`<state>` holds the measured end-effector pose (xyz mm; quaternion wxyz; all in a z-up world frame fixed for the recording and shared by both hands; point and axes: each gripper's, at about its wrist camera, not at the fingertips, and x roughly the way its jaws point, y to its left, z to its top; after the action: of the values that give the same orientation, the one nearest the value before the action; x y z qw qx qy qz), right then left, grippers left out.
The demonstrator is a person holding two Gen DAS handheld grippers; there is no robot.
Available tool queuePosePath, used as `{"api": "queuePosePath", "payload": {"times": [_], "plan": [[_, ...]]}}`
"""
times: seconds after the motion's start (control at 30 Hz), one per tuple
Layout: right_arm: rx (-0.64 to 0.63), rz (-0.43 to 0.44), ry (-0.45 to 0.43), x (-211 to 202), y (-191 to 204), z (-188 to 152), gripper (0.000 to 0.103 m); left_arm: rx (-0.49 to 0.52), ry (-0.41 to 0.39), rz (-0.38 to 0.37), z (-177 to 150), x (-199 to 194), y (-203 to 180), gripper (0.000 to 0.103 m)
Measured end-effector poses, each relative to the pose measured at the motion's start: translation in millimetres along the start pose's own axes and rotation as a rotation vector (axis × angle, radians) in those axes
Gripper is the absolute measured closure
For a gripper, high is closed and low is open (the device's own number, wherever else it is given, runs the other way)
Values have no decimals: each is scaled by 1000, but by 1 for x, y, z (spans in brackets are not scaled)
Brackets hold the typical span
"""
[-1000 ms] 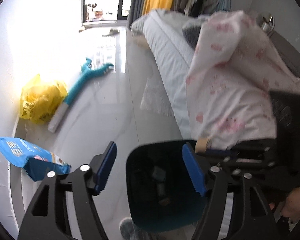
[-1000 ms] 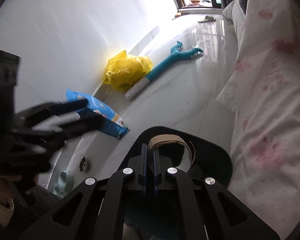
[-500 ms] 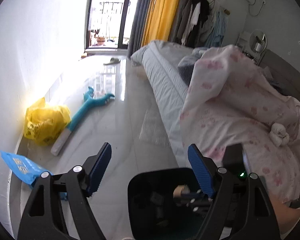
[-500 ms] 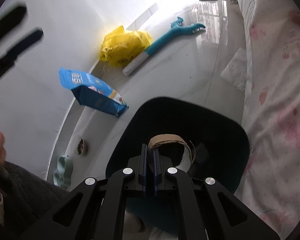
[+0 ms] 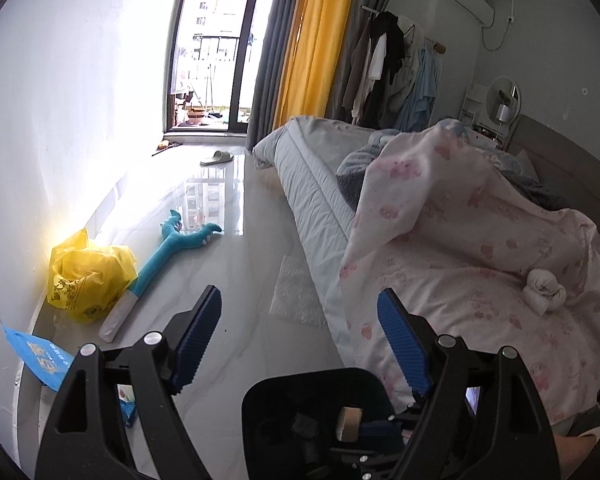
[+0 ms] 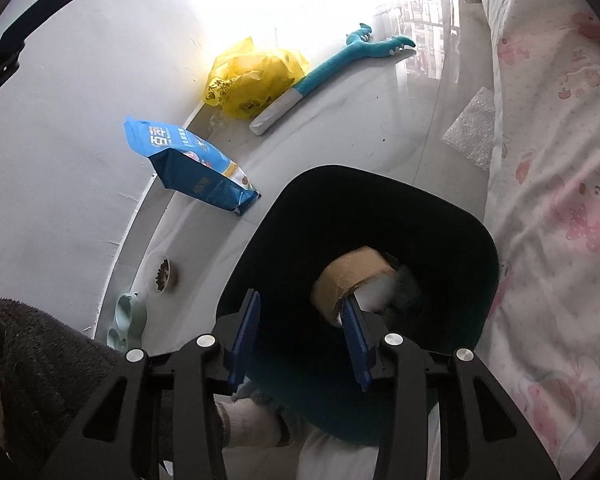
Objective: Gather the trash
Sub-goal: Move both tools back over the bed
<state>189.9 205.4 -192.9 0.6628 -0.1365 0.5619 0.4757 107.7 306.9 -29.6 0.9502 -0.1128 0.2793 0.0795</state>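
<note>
A dark trash bin [image 6: 384, 216] stands on the floor beside the bed; its rim also shows in the left wrist view [image 5: 312, 380]. My right gripper [image 6: 300, 320] is open right over the bin's mouth. A brown cardboard tape roll [image 6: 352, 276] hangs loose against the inside of the right finger, inside the bin, with dark and white trash under it. The roll also shows in the left wrist view [image 5: 349, 424]. My left gripper [image 5: 300, 340] is open and empty, held above the bin and pointing across the floor.
A yellow plastic bag [image 6: 252, 76], a blue snack bag [image 6: 192, 164], a teal dinosaur toy [image 6: 332, 64] and a bubble-wrap sheet [image 6: 472, 132] lie on the floor. Pet bowls [image 6: 162, 272] sit by the wall. The bed with a pink blanket [image 6: 560, 160] is at right.
My right gripper has opened and let go of the cardboard roll, which now tilts down into the bin. My left gripper has risen and tipped up toward the room.
</note>
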Motion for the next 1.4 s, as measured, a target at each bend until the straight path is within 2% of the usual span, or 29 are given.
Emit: {"api": "queuePosePath", "payload": {"times": [0.1,0.2,0.27,0.3,0.33,0.47,0.5,0.6,0.8,1.1,1.23,1.4], "plan": [[-6,17,-3,-8,1,-4,60,-2,-21,-6,4,-2,-6,21],[-15,27,-7,-17,2,-8,53,11,-44,-9,7,-3,-18,20],[-25,41,22,-21,2,-12,53,25,-64,-13,9,-5,-28,20],[-38,47,34,-22,4,-14,54,28,-68,-15,10,-5,-30,20],[-58,40,37,-25,6,-16,63,31,-71,-18,10,-4,-34,20],[-102,24,48,-33,13,-24,64,30,-74,-35,13,0,-46,20],[-100,32,57,-33,12,-26,64,25,-74,-39,13,0,-48,20],[-103,19,51,-39,8,-32,54,12,-76,-51,16,3,-55,20],[-85,42,-34,-72,-5,-39,50,8,-97,-66,22,5,-72,19],[-36,13,-175,-121,-38,-50,40,41,-113,-91,23,13,-109,13],[3,-20,-234,-144,-60,-58,38,48,-102,-121,22,20,-128,10],[14,-119,-315,-174,-85,-68,32,73,-87,-160,20,28,-155,9]]}}
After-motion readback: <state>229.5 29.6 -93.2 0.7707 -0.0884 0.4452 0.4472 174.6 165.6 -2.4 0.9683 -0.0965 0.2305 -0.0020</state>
